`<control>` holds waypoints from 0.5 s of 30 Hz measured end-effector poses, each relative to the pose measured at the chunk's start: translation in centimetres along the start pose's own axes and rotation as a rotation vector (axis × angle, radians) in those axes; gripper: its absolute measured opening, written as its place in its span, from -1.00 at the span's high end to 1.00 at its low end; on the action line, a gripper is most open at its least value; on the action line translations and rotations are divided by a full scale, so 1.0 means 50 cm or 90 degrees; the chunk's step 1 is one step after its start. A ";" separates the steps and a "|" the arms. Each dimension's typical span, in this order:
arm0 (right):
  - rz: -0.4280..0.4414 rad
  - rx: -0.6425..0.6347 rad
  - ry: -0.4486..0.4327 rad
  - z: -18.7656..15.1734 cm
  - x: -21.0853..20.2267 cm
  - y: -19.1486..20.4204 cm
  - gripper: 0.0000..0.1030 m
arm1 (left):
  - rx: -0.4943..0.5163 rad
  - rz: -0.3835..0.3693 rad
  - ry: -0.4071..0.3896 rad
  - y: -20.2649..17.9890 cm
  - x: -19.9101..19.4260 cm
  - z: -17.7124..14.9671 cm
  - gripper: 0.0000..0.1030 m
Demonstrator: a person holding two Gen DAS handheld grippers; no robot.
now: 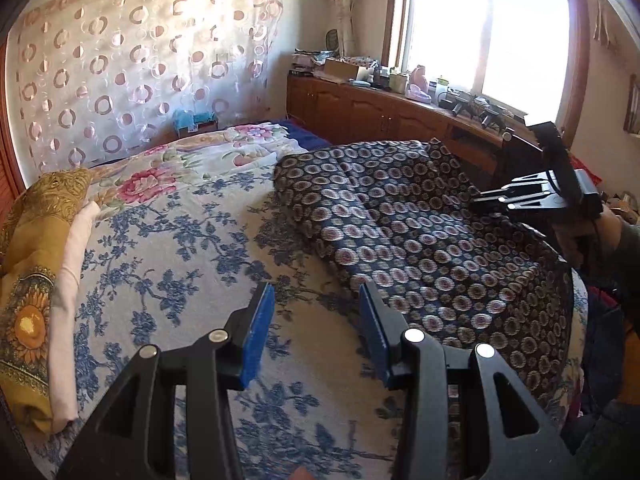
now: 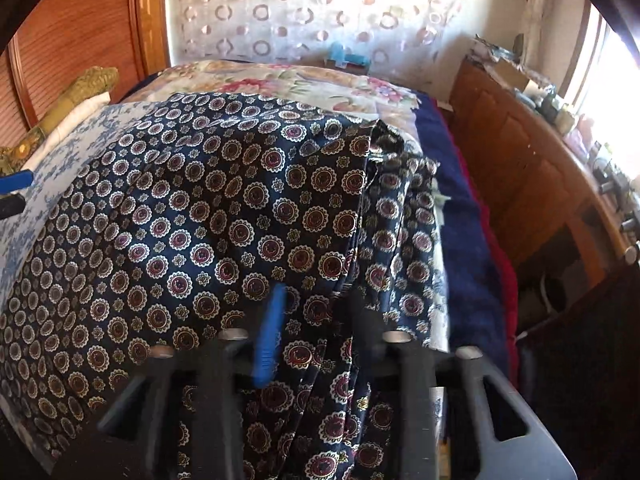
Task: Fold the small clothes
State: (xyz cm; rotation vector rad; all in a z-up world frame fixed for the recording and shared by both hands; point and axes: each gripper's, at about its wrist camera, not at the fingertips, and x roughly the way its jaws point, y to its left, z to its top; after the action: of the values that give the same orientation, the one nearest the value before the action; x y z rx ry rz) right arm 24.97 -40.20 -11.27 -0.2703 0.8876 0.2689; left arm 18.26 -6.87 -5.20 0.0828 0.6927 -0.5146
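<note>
Bedroom, bed [image 1: 168,216] under blue-flowered sheet, window bright behind. Navy medallion-print garment [image 1: 420,216] spread along bed's right side, reaching near edge, folded layers bunched at its right border. My left gripper [image 1: 316,332] hovers over bare sheet beside garment's near-left corner, blue pads apart, nothing between. My right gripper [image 2: 312,332] low over garment's right part, blurred; fabric between fingers, I cannot tell whether pads clamp it.
</note>
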 end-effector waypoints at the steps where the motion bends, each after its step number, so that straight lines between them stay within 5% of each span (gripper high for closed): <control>1: 0.008 -0.001 -0.004 0.000 -0.002 -0.002 0.96 | 0.001 0.000 0.002 -0.005 0.000 -0.001 0.17; 6: -0.017 -0.002 -0.058 -0.010 -0.045 -0.026 1.00 | 0.008 0.001 0.008 -0.038 -0.006 -0.005 0.17; 12: -0.033 0.044 -0.043 -0.031 -0.052 -0.074 1.00 | 0.001 -0.005 0.015 -0.066 -0.002 -0.010 0.17; 14: -0.028 0.042 -0.059 -0.031 -0.063 -0.068 0.79 | 0.002 -0.002 0.018 -0.075 -0.002 -0.012 0.17; 15: -0.022 0.041 -0.068 -0.032 -0.070 -0.065 0.49 | 0.001 -0.001 0.020 -0.080 -0.004 -0.013 0.17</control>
State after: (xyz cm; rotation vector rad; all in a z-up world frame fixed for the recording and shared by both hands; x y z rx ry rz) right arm 22.83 -44.17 -9.09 -0.2092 0.7837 0.2198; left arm 15.82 -10.10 -5.20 0.0926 0.7226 -0.5163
